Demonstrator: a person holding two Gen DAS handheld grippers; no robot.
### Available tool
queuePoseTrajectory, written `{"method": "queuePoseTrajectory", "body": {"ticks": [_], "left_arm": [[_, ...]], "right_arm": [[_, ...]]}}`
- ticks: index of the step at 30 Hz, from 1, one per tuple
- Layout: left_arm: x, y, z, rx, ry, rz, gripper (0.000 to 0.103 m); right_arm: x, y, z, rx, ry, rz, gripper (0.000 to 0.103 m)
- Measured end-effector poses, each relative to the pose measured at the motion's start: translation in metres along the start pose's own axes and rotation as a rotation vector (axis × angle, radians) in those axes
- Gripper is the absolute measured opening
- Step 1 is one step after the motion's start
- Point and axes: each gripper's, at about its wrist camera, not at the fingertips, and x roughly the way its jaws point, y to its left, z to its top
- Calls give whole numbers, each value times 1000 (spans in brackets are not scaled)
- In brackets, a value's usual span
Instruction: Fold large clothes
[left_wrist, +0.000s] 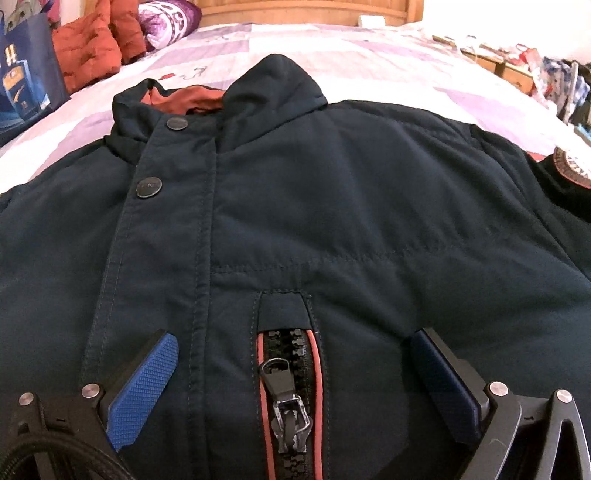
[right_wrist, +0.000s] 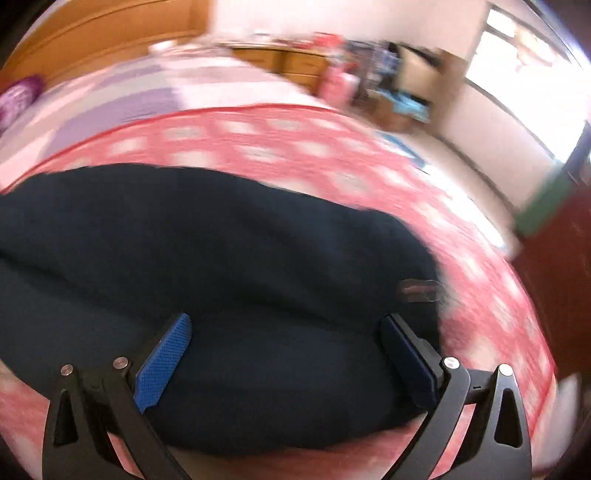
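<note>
A dark navy padded jacket (left_wrist: 332, 192) lies front-up on the bed, collar at the far end showing orange lining, two snap buttons down the placket. My left gripper (left_wrist: 291, 354) hovers open just over its chest, blue pads on either side of a pocket zipper (left_wrist: 290, 402) with red trim. In the right wrist view, which is blurred, a bulky part of the same jacket (right_wrist: 221, 258) lies on a pink patterned blanket (right_wrist: 295, 140). My right gripper (right_wrist: 284, 332) stands open above it, nothing between its pads.
The bed sheet (left_wrist: 332, 48) is pale with lilac squares. An orange quilted garment (left_wrist: 92, 48) and a purple pillow (left_wrist: 170, 18) lie at the far left by a blue bag (left_wrist: 26, 77). Wooden headboard behind; cluttered drawers (right_wrist: 291, 66) and floor to the right.
</note>
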Motion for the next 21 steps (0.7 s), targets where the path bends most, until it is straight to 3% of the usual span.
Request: {"method": "queuePoseTrajectory", "body": {"ticks": [2,5,7,10,12,15,19,21], "left_arm": [[0,-2,0,7,2,10,103],[0,-2,0,11,4,17,103],[0,-3,0,12,4,18,103],[0,-3,0,12,4,17,103],[0,-3,0,12,4,18,103],[1,-3,0,11,6,16,103],[-7,7,10,-34,18,35,103],[-21,33,21,-113,-39,75,103]], "right_arm": [[-5,-10,-2,-4,5,33,96],[-12,11,7,-8,0,-67,96],[-20,46,20,1,-39,6,96],[-37,125,39,-80,-107,168,96],[-42,186,50,-162,-105,275,96],[-51,263,55,-165,-48,378,96],[-93,346,36,-103,-50,434,96],[-106,377,10,-74,-42,418,96]]}}
